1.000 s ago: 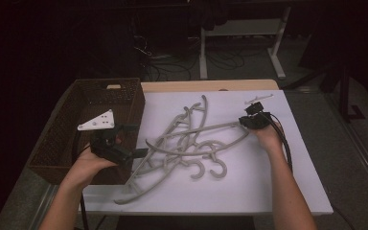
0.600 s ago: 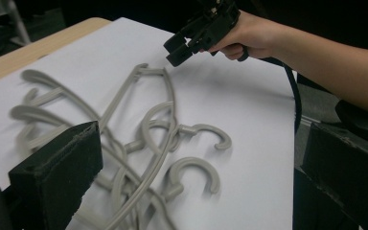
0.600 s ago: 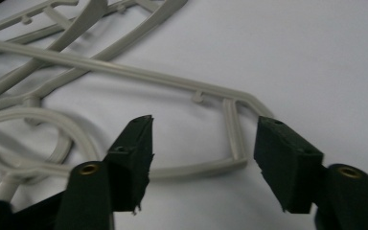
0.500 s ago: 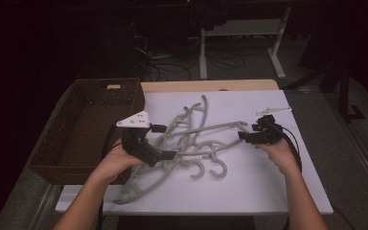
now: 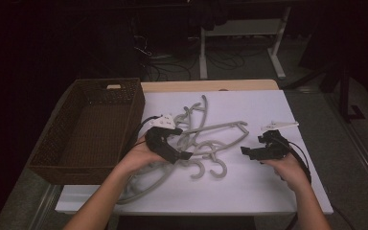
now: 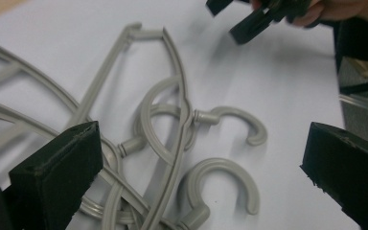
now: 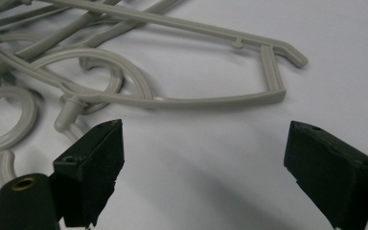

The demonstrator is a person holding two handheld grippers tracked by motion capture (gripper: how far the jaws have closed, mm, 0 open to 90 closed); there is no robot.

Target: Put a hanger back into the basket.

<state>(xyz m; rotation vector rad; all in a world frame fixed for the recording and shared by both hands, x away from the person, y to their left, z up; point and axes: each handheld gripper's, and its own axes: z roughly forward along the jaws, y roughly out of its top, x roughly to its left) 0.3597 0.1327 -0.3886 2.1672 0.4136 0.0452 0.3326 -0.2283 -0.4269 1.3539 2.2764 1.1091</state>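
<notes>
On the white sheet [image 5: 249, 187] that covers the table lies a tangled pile of grey plastic hangers [image 5: 206, 139], near the middle and a little toward the left. Their arms cross over one another, and two hooks [image 5: 208, 167] curl out at the near edge of the pile, lying flat on the sheet. One hanger's end, a narrow loop with a small notch, reaches farthest toward the right side [image 5: 242, 127].

Over the left part of the pile sits the left gripper [image 5: 184, 154], held in the person's left hand [image 5: 136, 155], with its white three-cornered plate on top. In the left gripper view its jaws stand wide apart with nothing between them, and the two hooks [image 6: 230, 163] lie on the sheet between and beyond them.

Right of the pile, apart from it, is the right gripper [image 5: 245, 151] in the right hand [image 5: 287, 167], pointing toward the hangers. In the right gripper view its jaws are spread wide over bare sheet, gripping nothing, and the looped hanger end [image 7: 273, 76] lies just beyond them.

At the left edge of the table stands a brown woven basket [image 5: 48, 143], its near-right wall beside the left hand. Beyond the table the floor is dark, with a desk frame [image 5: 239, 33] and cables on it
</notes>
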